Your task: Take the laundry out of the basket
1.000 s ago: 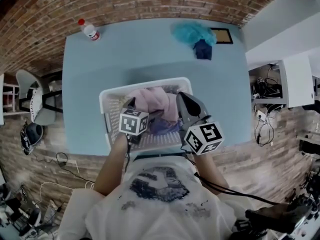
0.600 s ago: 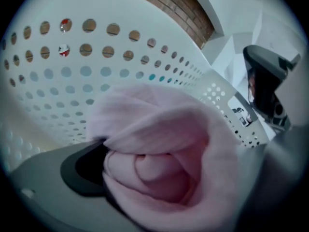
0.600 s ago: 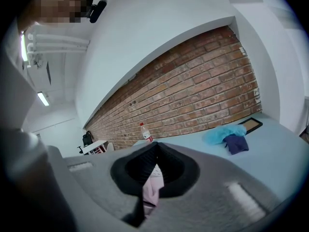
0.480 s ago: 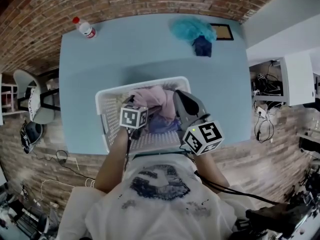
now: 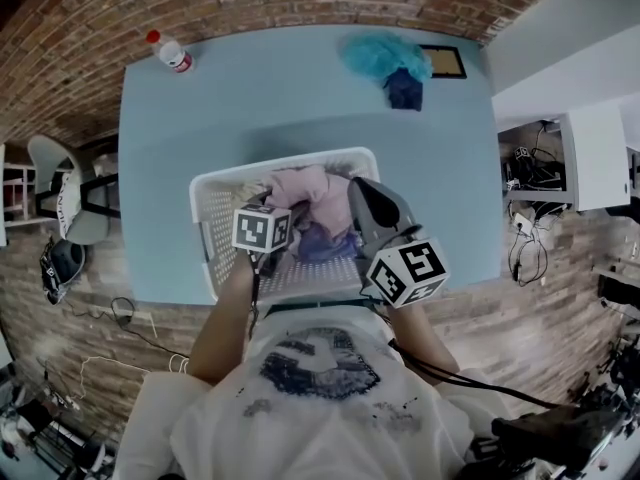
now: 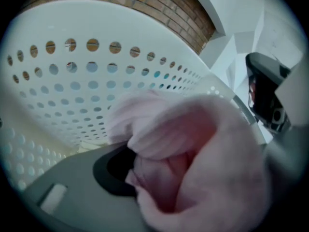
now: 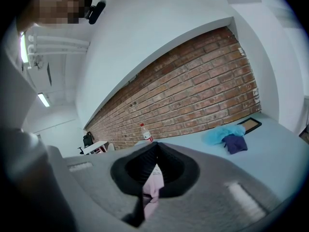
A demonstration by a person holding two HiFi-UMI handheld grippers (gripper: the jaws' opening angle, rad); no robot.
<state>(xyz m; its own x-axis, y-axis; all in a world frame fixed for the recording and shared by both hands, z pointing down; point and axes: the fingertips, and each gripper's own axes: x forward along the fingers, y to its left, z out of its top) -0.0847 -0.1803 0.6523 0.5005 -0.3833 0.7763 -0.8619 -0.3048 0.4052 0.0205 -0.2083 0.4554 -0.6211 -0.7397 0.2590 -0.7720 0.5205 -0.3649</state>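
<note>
Laundry: I saw the pink garment (image 5: 305, 193) bunched in the white basket (image 5: 213, 218), on the blue table (image 5: 200, 108).
Left gripper (image 5: 272, 202): its jaws had just been closing and pinched the pink garment.
Right gripper (image 5: 358, 190): jaws pressed together, empty, above the basket's right rim.
Far edge: 1 bottle (image 5: 168, 53), 1 teal cloth heap (image 5: 385, 63).

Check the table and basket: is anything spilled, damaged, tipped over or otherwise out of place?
Nothing stands out. The bottle stands upright at the table's far left corner, the teal and navy clothes lie heaped at its far right, and the basket looks whole.
</note>
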